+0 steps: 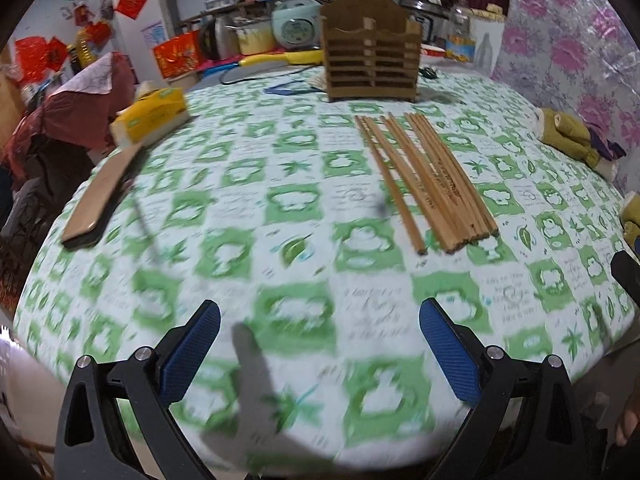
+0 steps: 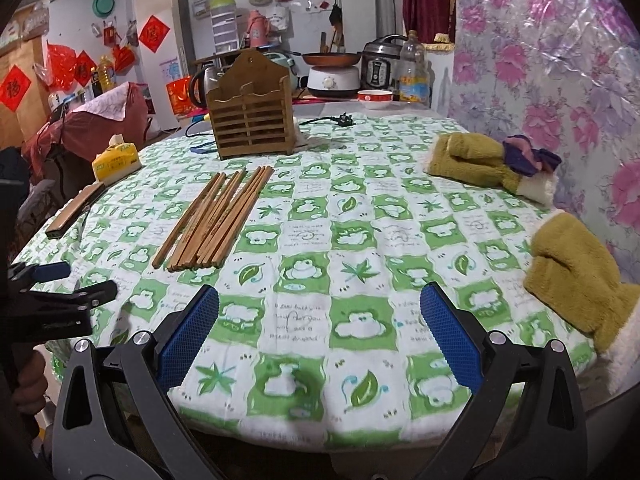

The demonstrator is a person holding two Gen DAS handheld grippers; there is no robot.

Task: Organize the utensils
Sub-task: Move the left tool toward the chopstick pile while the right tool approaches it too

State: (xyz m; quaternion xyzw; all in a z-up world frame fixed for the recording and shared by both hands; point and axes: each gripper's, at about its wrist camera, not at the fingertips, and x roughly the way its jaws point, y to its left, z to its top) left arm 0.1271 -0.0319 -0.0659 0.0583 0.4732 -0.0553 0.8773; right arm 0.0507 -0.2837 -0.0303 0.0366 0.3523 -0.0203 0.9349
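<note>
Left gripper [image 1: 320, 344]: spread wide, nothing between the blue pads, poised over the near edge of the counter [image 1: 248, 184]. Left view blurred in the foreground.

Right gripper [image 2: 319, 330]: likewise spread wide, empty, over the near edge; left gripper visible at its far left side, low over the cloth.

Chopsticks [image 2: 218, 220]: loose bundle lying flat on the green-and-white checked cloth, left of centre in the right view, near ends roughly level, far ends fanned toward the holder. One stick slightly apart on the left side of the bundle.

Wooden holder [image 2: 254, 120]: upright, slatted front, just beyond the far tips of the chopsticks, not touching them.

Open room: broad bare stretch of cloth between both grippers and the bundle; further bare cloth right of the bundle.

Edges: flat wooden board [image 1: 104, 196] along the left rim, yellow tissue pack [image 1: 154, 118] beyond it near the same rim. Two olive mitts at the right rim, one far [image 2: 476, 158], one near [image 2: 576, 272]. Power plug [image 2: 346, 120] with cord behind the holder.
</note>
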